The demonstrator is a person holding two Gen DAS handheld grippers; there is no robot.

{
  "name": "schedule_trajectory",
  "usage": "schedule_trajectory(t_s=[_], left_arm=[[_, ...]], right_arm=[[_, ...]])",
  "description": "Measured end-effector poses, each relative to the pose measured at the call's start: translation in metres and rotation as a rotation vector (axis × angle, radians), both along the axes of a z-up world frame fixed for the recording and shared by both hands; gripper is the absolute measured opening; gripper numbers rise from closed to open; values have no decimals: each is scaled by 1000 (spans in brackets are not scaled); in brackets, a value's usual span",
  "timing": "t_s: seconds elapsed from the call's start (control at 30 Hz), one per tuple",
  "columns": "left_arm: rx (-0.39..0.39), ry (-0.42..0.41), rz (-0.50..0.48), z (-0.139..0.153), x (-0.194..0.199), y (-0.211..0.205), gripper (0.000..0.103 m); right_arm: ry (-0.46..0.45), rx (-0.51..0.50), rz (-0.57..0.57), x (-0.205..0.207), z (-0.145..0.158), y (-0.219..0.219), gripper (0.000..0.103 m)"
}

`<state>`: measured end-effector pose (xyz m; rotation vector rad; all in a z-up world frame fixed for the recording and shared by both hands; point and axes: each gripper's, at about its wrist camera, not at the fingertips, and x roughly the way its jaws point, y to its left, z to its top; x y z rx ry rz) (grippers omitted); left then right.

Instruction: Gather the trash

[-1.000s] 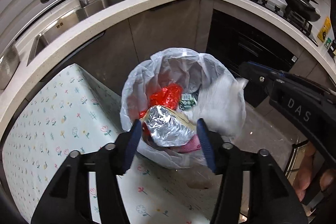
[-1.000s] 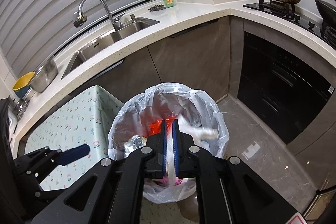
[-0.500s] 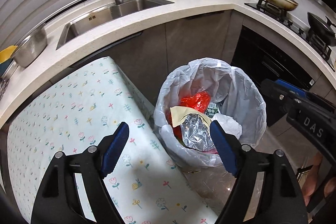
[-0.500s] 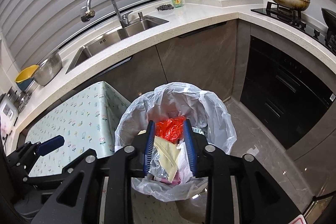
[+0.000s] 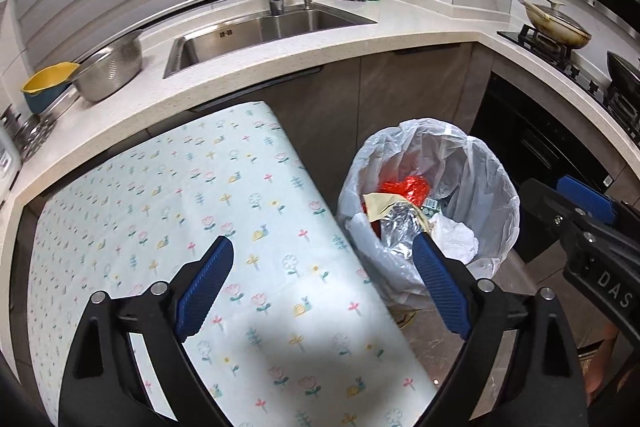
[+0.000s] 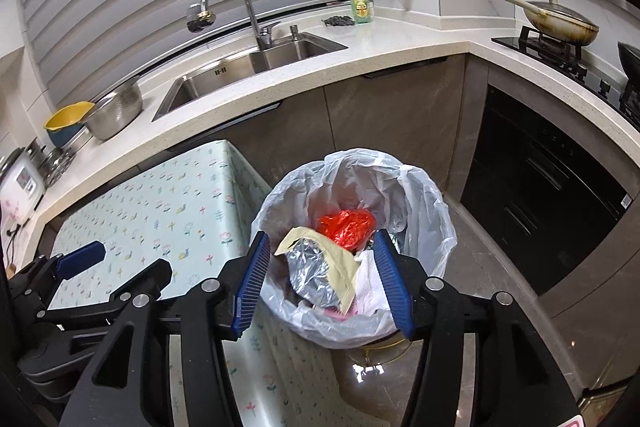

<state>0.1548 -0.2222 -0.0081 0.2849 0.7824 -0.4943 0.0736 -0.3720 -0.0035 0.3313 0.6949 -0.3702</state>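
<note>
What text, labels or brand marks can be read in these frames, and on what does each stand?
"DAS": white letters on the right gripper body, cut off by the left wrist view's edge.
Dish soap bottle: label too small to read.
Sink: rim stamp too blurred to read.
Green-and-white packet in the trash bin: print too small to read.

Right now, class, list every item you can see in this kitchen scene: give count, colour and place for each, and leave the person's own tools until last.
Bin liner: one, translucent white, on the floor beside the table.
Red plastic bag: one, inside the liner.
Foil wrapper: one, silver and cream, on top of the trash.
Tablecloth: one, pale green, floral, over the table.
Sink: one, steel, set in the counter.
Faucet: one, chrome, behind the sink.
Dish soap bottle: one, green, counter corner.
Colander: one, steel, left of the sink.
Lidded pan: one, cream, on the stove.
Left claw: open, over the table edge.
Right claw: open, above the bin.
</note>
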Motion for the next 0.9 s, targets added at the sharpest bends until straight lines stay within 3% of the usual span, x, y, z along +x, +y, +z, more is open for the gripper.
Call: schedule_trajectory(t_s=[0.13,0.33,0.6,0.9], left_arm=[[2,5,34,-2,-6,17,90],[-7,17,79,-9,-19,40,90],[2,-30,106,-11,-46,58,91],[-1,-27,147,-17,-61,74,92]], right_arm=[[-14,-10,24,-11,1,17,70],[-8,-18,51,-22,-2,37,79],[-3,-34,75,-39,-7,54,83],[25,-42,83,-55,-18,58,91]])
